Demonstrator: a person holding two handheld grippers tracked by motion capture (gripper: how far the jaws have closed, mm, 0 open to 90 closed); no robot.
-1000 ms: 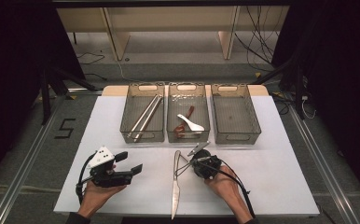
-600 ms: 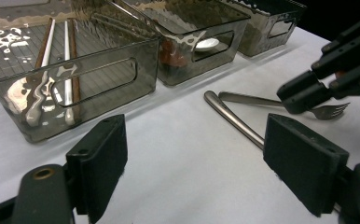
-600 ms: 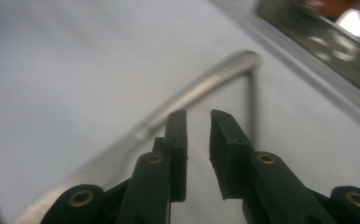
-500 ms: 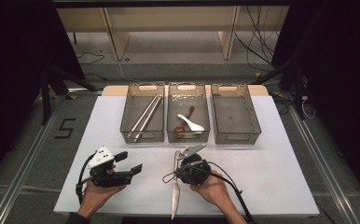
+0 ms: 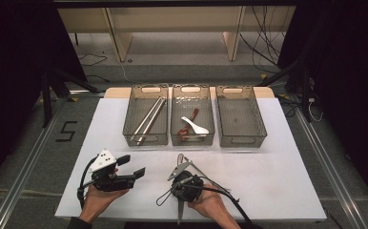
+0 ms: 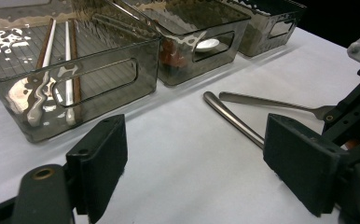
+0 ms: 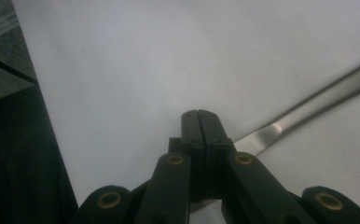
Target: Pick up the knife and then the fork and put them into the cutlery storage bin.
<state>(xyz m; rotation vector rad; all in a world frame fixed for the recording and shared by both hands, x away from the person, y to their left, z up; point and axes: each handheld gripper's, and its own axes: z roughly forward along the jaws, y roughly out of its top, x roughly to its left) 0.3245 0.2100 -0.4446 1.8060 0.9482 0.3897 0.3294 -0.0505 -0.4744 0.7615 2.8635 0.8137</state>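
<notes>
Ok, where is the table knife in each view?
High view: knife at bottom centre, its tip towards the near table edge.
Left gripper view: right of centre, its handle beside the fork.
Right gripper view: right side, probably the same knife, running from the shut right gripper to the right edge.
Shared landmark: white tabletop.

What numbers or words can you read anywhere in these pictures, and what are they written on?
"5": a big dark number on the grey floor, left of the white table.
No readable words, labels or brands on the three bins, the cutlery or the grippers.
</notes>
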